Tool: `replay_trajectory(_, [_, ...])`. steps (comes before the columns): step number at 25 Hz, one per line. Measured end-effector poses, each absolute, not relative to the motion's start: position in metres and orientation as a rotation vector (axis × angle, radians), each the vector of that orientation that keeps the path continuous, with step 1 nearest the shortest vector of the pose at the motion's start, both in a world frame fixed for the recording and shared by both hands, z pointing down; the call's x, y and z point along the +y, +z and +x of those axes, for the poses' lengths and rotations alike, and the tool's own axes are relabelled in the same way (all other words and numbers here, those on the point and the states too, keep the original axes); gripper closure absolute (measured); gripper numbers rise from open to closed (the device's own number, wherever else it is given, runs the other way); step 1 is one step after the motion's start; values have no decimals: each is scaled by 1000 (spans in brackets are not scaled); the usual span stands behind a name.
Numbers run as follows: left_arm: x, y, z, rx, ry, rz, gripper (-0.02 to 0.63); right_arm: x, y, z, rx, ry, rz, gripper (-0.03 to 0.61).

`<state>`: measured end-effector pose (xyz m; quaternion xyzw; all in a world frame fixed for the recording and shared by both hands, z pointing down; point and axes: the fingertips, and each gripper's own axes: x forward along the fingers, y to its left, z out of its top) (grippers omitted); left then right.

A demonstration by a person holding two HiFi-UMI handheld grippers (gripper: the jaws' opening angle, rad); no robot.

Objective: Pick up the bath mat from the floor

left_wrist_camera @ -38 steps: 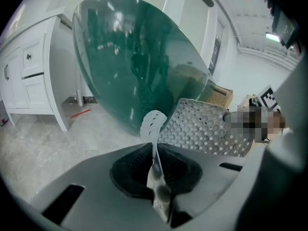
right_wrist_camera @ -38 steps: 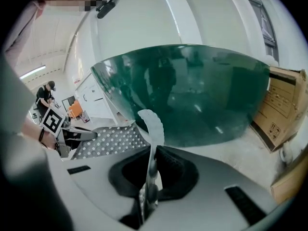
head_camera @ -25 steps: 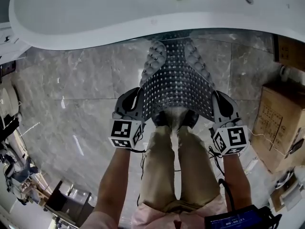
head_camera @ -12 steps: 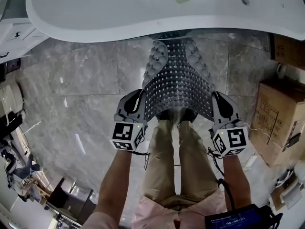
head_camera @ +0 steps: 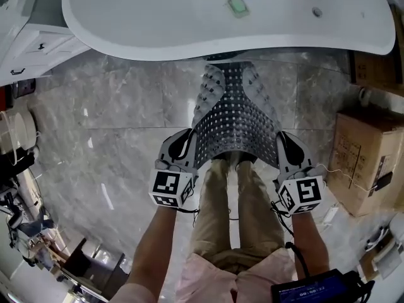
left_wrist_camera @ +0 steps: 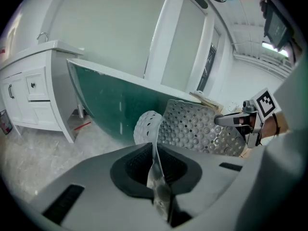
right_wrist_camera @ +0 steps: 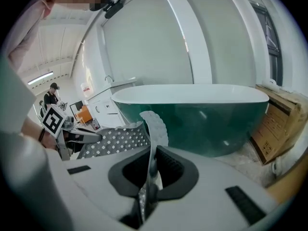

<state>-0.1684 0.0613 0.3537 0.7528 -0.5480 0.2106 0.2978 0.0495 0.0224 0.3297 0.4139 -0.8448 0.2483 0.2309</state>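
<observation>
- Now: bath mat is partly up. Near edge is held at both corners and the rest hangs away toward the foot of the bathtub.
- Far end curls near the tub base. Can't tell if it's clear of the floor yet.
- Left gripper: jaws pressed together on the mat's left corner, a thin fold standing up between the pads in the left gripper view.
- Right gripper: same, jaws pinching the right corner.
- Step, as I read it: mid-lift, w/ both corners secured.
- Next probably calls for more height, both sides level, until the far end swings free. Mat is floppy and perforated, so uneven pull could fold it or drag it on the tub.
- Vs a sec ago: both grippers have come up together and the near edge sits higher over the legs. More mat hangs off the tiles, and the pinch is unchanged both sides.
- Cardboard box at right is well apart.
</observation>
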Motion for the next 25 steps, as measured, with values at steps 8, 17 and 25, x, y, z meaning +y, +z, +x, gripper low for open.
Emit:
replay_trajectory(8, [73, 295, -155, -1465, 550, 2023, 575, 35, 272, 59, -2348, 676, 1146, 549])
replay_trajectory(17, [81, 233, -141, -1491, 537, 2047, 575, 43, 212, 76, -2373, 658, 1163, 549])
replay_trajectory(25, [82, 169, -137, -1514, 534, 2094, 575, 49, 153, 81, -2421, 628, 1154, 549])
